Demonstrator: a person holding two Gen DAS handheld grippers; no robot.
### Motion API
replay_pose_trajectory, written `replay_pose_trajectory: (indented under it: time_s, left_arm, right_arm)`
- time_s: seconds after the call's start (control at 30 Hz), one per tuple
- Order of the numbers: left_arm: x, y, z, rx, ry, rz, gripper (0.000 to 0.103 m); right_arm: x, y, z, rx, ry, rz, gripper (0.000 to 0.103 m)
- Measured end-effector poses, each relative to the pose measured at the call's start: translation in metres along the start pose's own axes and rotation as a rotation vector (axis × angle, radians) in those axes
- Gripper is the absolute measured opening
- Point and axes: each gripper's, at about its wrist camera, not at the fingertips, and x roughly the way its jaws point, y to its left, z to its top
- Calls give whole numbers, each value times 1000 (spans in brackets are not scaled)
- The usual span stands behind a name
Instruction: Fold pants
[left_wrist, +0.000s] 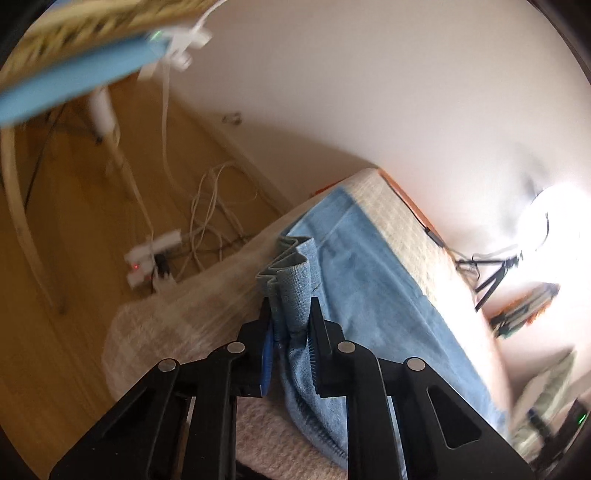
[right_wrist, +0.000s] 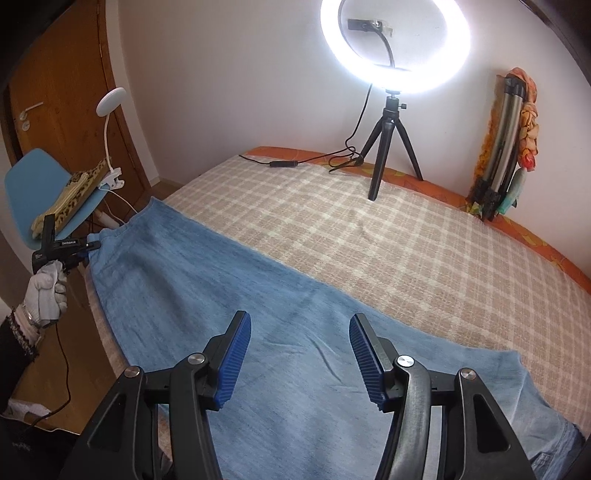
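Light blue pants (right_wrist: 229, 295) lie stretched flat across the checked bed cover (right_wrist: 369, 229). In the left wrist view my left gripper (left_wrist: 290, 314) is shut on the pants' grey elastic waistband (left_wrist: 291, 280), which bunches up between the fingers at the bed's edge. The same gripper shows far left in the right wrist view (right_wrist: 94, 245), held by a gloved hand. My right gripper (right_wrist: 299, 350) is open and empty, hovering just above the pants' lower leg part.
A lit ring light on a black tripod (right_wrist: 391, 140) stands on the bed by the wall. A folded tripod with an orange cloth (right_wrist: 506, 147) leans at right. A blue chair (right_wrist: 48, 188) with a clip lamp and floor cables (left_wrist: 207, 221) lie left of the bed.
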Motion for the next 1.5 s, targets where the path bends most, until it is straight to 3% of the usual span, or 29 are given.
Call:
replay_pose_trajectory:
  time_s: [0.27,0.33,0.4,0.6,0.8,0.87,1.07,1.27,1.47,1.5]
  left_arm:
    - [-19,-78,-16,353,-82,-1,12]
    - [-20,-93,-24,411,-86,-15,12]
    - [-21,-103,-31,445,-84,-32,12]
    - [-18,-120,-47,482,-62,-89,12]
    - [-20,-132,-69,536,-25,-130,12]
    - [-21,-136,-74,543,-13,-148,12]
    - [-22,-148,-93,604,20,-193,12]
    - [-28,-153,-97,603,34,-258,12]
    - [-35,-165,-101,640,41,-295,12]
    - [-36,-166,-103,652,45,-294,12]
  right_arm:
    - [17,9,10,40,42,58,60]
    - [23,15,17,52,50,91,72]
    - [30,25,27,65,60,128,77]
    - [73,71,74,71,82,320,80]
    - [153,135,116,113,201,570,81]
    - [182,157,125,121,244,609,81]
    - [239,186,131,127,325,609,81]
    - [264,169,133,206,348,533,80]
    - [277,150,136,307,348,542,62]
    - [277,148,137,315,345,538,48]
